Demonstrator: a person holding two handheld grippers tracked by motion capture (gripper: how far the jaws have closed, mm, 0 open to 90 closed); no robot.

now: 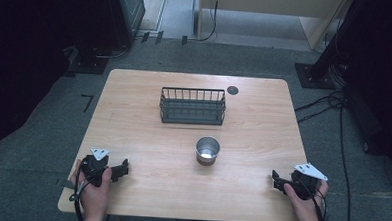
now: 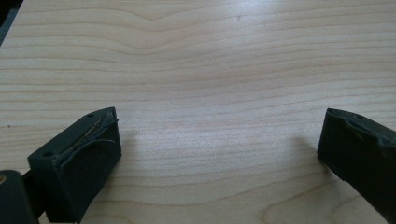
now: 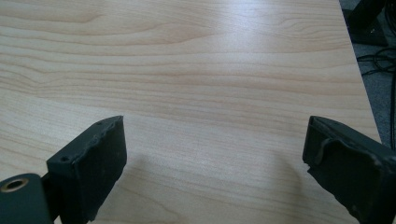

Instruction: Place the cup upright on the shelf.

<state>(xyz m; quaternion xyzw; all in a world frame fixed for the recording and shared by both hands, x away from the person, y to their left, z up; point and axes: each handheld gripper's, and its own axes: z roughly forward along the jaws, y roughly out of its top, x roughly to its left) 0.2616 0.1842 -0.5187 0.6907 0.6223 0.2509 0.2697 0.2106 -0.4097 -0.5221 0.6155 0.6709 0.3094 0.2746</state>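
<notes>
L gripper (image 1: 125,168) and R gripper (image 1: 276,181) rest at the table's (image 1: 145,198) near edge, jaws wide w/ nothing between. Cup (image 1: 207,150) stands mid-table between them, upright, just before the rack (image 1: 192,106).

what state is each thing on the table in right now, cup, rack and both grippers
metal cup: upright, mouth up, standing free in the middle of the table; contents too small to tell
wire rack: upright behind the cup, apart from it, looks empty
left gripper: open, nothing between the jaws, low over bare wood
right gripper: open, nothing between the jaws, near the table's right edge
</notes>
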